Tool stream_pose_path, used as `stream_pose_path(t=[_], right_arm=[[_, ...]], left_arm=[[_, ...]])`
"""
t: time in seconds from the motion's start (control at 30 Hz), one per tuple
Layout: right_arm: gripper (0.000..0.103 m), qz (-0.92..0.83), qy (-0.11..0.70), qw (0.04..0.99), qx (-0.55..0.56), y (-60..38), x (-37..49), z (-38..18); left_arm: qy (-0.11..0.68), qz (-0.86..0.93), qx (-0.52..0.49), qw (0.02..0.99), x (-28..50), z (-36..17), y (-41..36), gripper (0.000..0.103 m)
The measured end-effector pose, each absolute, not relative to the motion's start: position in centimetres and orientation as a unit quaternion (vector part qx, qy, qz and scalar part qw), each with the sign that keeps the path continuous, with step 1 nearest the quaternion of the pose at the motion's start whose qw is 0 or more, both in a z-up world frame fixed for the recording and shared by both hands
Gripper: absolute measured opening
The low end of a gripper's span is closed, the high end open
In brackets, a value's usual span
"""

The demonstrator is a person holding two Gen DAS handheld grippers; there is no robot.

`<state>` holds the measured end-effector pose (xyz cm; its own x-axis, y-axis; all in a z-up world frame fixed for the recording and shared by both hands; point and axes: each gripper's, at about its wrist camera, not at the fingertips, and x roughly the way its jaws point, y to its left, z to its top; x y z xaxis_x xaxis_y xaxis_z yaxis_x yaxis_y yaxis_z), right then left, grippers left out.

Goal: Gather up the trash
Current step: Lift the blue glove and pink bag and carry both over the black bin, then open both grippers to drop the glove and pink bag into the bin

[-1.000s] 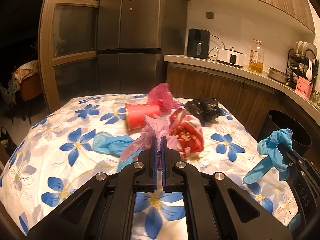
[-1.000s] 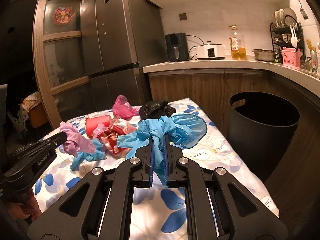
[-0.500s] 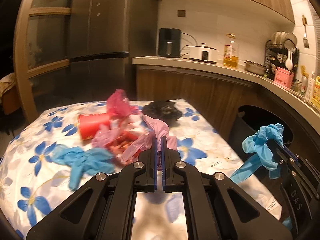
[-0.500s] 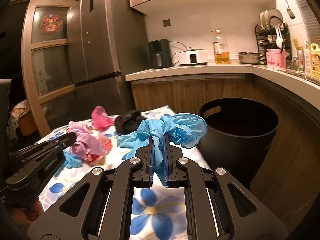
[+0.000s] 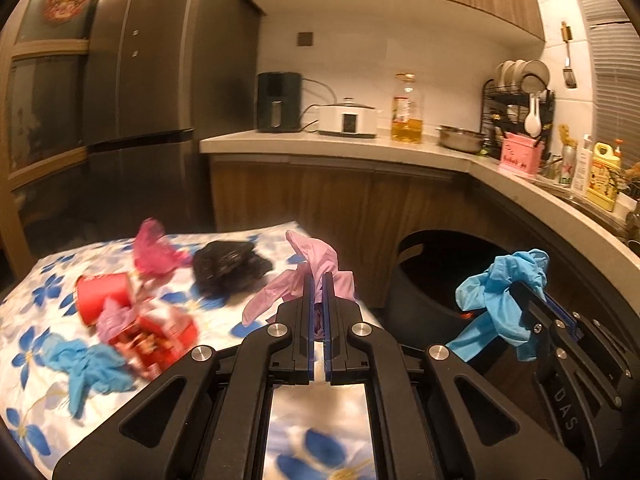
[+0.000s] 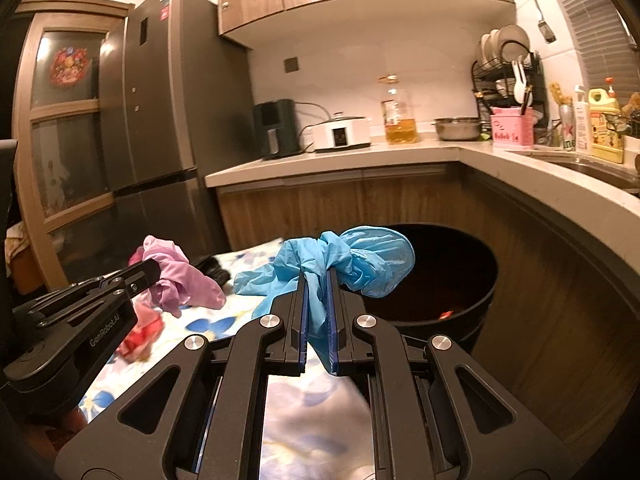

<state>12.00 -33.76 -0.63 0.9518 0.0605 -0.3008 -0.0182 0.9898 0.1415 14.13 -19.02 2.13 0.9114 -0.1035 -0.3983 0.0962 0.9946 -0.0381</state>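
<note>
Two handheld grippers carry trash toward a black bin (image 6: 460, 280) beside a flower-print table (image 5: 48, 400). The left gripper (image 5: 317, 280) is clamped on a pink glove (image 5: 312, 264), held above the table's edge. The right gripper (image 6: 316, 276) pinches a blue glove (image 6: 360, 260), whose bunched end hangs just ahead of the fingers, in front of the bin's mouth. Next, each likely needs to reach over the opening and let go. Inside the bin, one small red scrap (image 6: 445, 314) shows. A red cup (image 5: 102, 298), another blue glove (image 5: 92, 368), wrappers and a black bag (image 5: 230, 266) remain on the table.

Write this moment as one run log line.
left gripper: shut on pink glove | right gripper: shut on blue glove | black bin: ahead
</note>
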Motion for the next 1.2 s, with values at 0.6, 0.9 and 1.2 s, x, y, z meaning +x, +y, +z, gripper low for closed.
stream_pose_path(t=[0.6,0.9,1.2], right_arm=[[0.008,-0.031,0.153,0.985,0.071,-40.4,15.5,-0.3],[0.008,-0.035,0.159,0.984,0.078,-42.8,17.1,-0.6],[0.009,-0.032,0.163,0.983,0.076,-43.9,18.4,-0.8]], left_arm=[[0.202,-0.136,-0.012,0.97,18.5,2.3,-26.3,0.003],[0.205,-0.156,-0.012,0.966,20.5,1.9,-28.8,0.003],[0.216,-0.166,-0.006,0.962,21.7,1.0,-30.0,0.003]])
